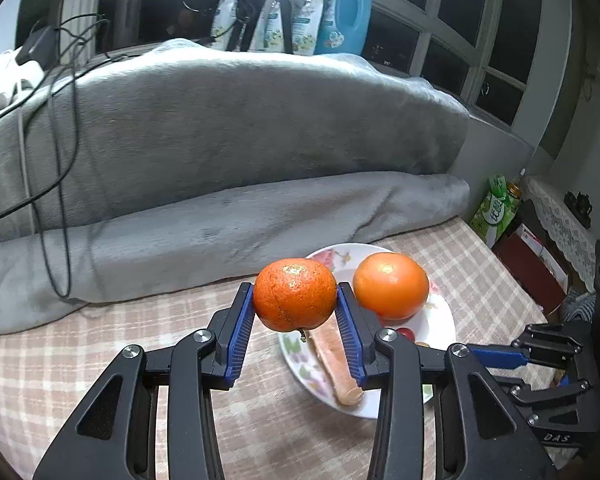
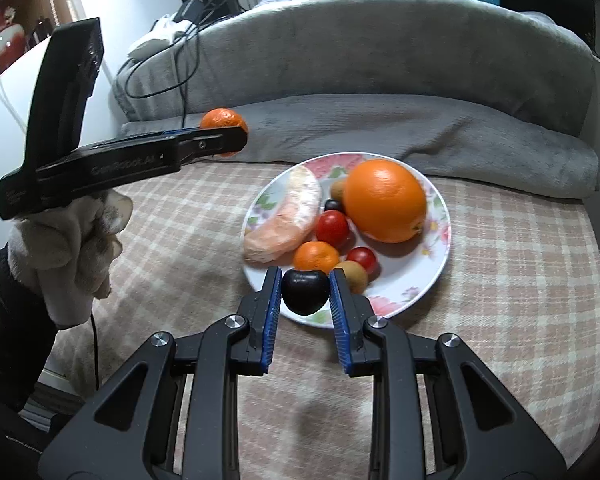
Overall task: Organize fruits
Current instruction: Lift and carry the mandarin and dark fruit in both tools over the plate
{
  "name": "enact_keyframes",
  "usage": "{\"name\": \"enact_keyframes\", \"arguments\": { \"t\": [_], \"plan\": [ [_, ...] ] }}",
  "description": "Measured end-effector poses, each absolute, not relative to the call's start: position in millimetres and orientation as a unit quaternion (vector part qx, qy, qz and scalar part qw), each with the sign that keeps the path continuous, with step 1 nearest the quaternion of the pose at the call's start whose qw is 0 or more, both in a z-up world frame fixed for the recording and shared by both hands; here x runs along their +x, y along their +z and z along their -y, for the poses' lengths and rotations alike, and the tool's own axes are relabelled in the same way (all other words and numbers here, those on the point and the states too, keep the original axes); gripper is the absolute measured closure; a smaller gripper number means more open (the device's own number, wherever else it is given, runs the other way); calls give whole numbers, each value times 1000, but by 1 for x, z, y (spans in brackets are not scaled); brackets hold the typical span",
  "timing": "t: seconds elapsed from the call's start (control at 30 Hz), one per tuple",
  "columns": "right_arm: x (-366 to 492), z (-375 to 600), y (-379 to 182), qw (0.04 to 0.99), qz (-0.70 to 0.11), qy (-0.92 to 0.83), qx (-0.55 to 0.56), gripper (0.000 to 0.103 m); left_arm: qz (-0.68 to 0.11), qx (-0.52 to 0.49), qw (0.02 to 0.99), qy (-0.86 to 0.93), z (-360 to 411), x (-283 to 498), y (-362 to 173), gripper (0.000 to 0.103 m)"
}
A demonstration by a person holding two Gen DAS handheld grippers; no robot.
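Note:
My left gripper is shut on a rough-skinned mandarin and holds it in the air, left of the plate; the same mandarin shows far left in the right wrist view. My right gripper is shut on a dark plum above the near rim of the flowered plate. On the plate lie a large orange, a wrapped carrot, a small mandarin, two cherry tomatoes, a kiwi and a dark berry.
The plate rests on a checked cloth. A grey blanket with cables banks up behind it. Bottles and pouches stand on the windowsill. A gloved hand holds the left gripper. Boxes crowd the right edge.

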State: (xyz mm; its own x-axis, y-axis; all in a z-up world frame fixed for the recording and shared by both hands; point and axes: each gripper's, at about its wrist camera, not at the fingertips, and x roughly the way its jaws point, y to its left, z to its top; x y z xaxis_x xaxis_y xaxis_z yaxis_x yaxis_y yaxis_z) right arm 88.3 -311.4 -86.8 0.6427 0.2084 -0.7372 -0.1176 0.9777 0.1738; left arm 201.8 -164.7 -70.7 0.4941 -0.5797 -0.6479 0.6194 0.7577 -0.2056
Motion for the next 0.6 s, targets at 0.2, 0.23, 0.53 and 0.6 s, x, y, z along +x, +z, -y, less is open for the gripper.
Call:
{"name": "enact_keyframes", "arguments": {
  "t": [0.2,0.23,0.53,0.6],
  "plan": [
    [95,327,-90,905,-414,79,58,78,-369,36,859,-354,179,204,-74,64],
    [97,329,-91,905,-415,78,59,78,-369,37,858,-355,181,204,-74,64],
    [105,341,-99,902,-422,68,63,78,-378,49,849,-366,197,202,-79,64],
    [106,343,-101,902,-423,66,64,78,-378,52,847,-370,201,201,-79,64]
  ]
}}
